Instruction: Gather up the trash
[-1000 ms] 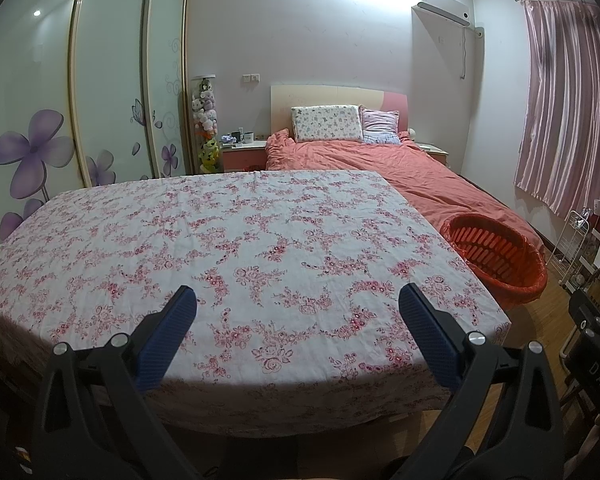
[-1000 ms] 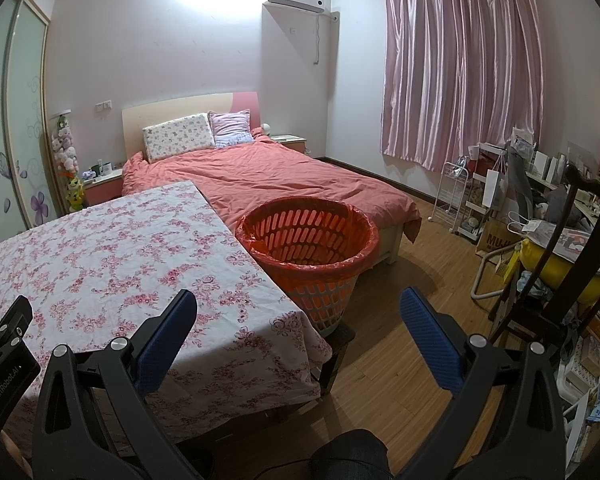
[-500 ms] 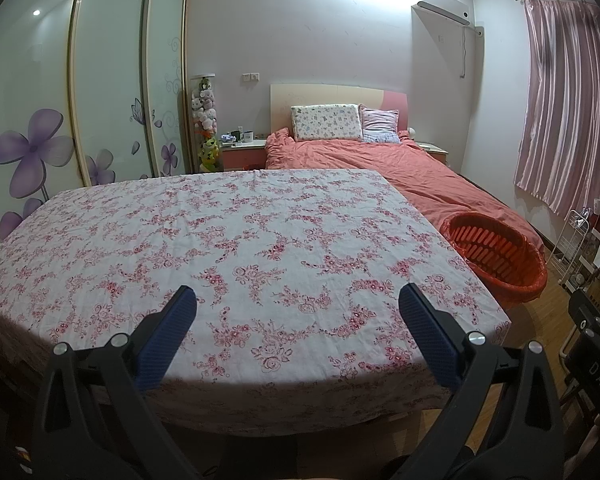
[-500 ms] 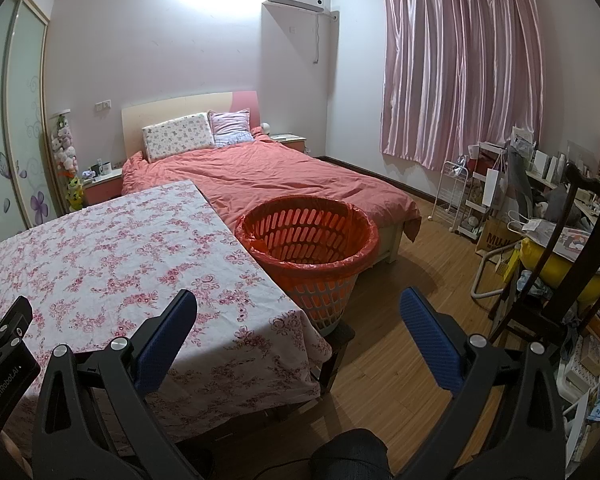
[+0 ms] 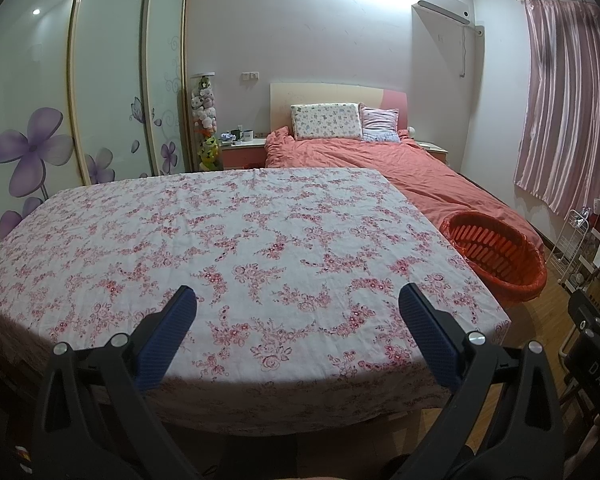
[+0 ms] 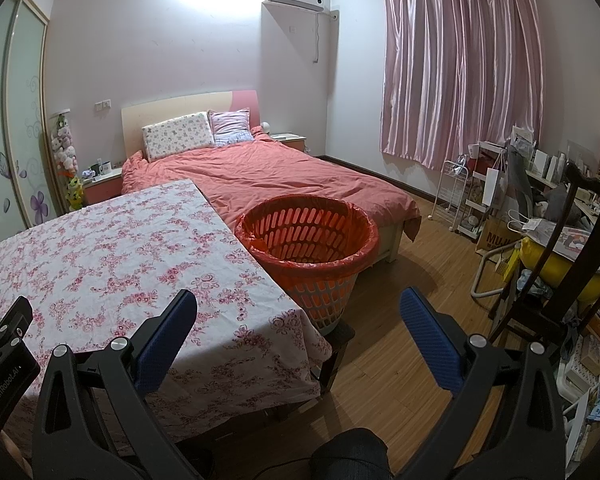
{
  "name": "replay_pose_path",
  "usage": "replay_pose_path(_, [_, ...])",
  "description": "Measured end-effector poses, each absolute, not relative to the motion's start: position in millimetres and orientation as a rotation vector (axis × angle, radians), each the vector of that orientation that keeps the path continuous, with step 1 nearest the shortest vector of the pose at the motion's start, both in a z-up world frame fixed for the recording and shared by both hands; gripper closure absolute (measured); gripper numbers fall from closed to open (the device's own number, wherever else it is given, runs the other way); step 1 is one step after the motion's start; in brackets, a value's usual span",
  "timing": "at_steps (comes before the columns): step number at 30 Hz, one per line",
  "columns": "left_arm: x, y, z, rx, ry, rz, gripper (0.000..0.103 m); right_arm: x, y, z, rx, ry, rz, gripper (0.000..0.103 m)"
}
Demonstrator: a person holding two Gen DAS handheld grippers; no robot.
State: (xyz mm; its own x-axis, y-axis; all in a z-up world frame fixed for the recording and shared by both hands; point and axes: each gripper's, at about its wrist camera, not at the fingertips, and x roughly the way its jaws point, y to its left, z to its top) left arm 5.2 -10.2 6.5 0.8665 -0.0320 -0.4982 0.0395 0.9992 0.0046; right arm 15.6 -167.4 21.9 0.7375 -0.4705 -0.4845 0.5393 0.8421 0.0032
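Since no trash shows anywhere on the floral-cloth bench (image 5: 260,240), hard to judge progress. Left gripper (image 5: 298,300) and right gripper (image 6: 299,302) both spread wide, holding nothing. Orange basket (image 6: 308,236) just ahead of right gripper, apparently bare inside.

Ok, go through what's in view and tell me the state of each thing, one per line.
Left tool: open, holding nothing.
Right tool: open, holding nothing.
Orange basket: upright, lined with a bag, no trash visible inside.
Floral tablecloth: spread flat.
Pink curtain: drawn shut.
Wardrobe doors: shut.
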Motion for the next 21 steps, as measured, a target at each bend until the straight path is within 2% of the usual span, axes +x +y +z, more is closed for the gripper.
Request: replay_pose_path(21, [1.3,-14.8,4.0,0.015,0.525,-0.042,0.004,16.1,-166.4,22.6,0.147,0.492,-0.557,0.002])
